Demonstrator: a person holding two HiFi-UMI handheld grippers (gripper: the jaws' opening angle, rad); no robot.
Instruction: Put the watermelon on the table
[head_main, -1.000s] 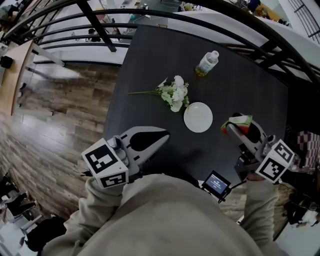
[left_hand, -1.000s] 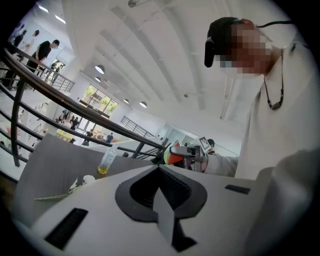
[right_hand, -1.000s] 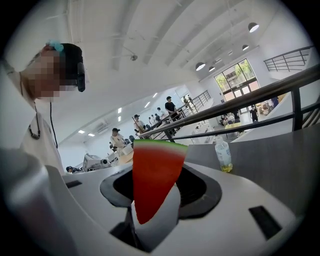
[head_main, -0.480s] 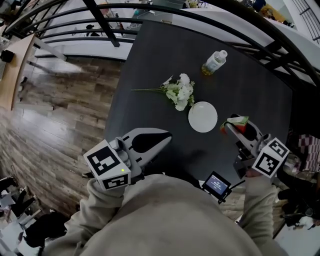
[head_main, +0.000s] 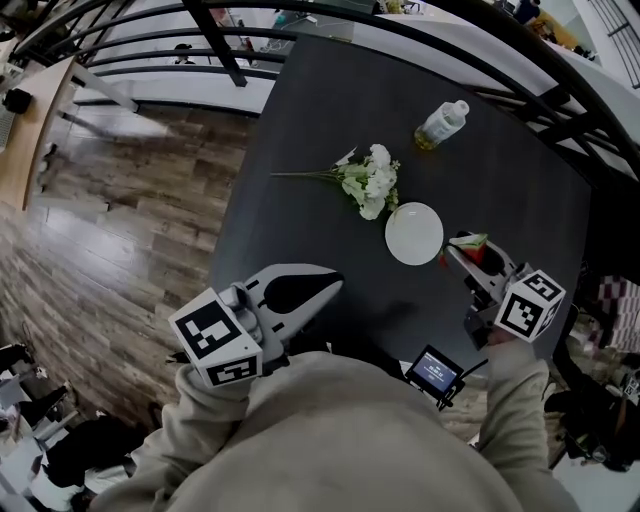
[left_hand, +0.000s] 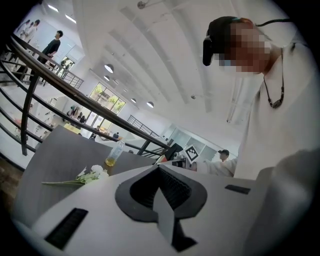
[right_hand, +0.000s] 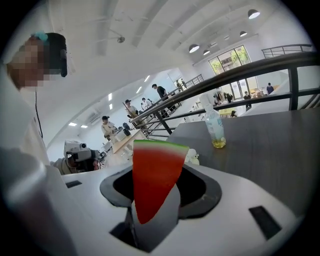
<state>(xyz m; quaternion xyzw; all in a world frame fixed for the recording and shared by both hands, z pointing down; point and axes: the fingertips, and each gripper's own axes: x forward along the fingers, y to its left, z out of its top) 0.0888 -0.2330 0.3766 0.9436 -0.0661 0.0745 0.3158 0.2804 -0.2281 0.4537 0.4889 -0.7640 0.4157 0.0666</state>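
A red watermelon slice (right_hand: 154, 181) with a green rind stands between the jaws of my right gripper (right_hand: 160, 167), which is shut on it. In the head view that gripper (head_main: 463, 251) holds the slice (head_main: 470, 242) low over the dark table (head_main: 320, 130), just right of a white plate (head_main: 414, 233). My left gripper (head_main: 335, 283) hovers at the table's near edge. Its jaws meet at the tip (left_hand: 159, 168) with nothing between them.
White flowers (head_main: 371, 181) lie left of the plate, with a small bottle of yellow liquid (head_main: 441, 124) further back. A black railing (head_main: 230, 55) runs behind the table and a wood floor (head_main: 120, 230) lies to the left. A small screen device (head_main: 433, 368) hangs near my chest.
My right gripper has sunk toward the table with the watermelon slice still in it, ending closer to the plate. The left gripper has stayed about where it was.
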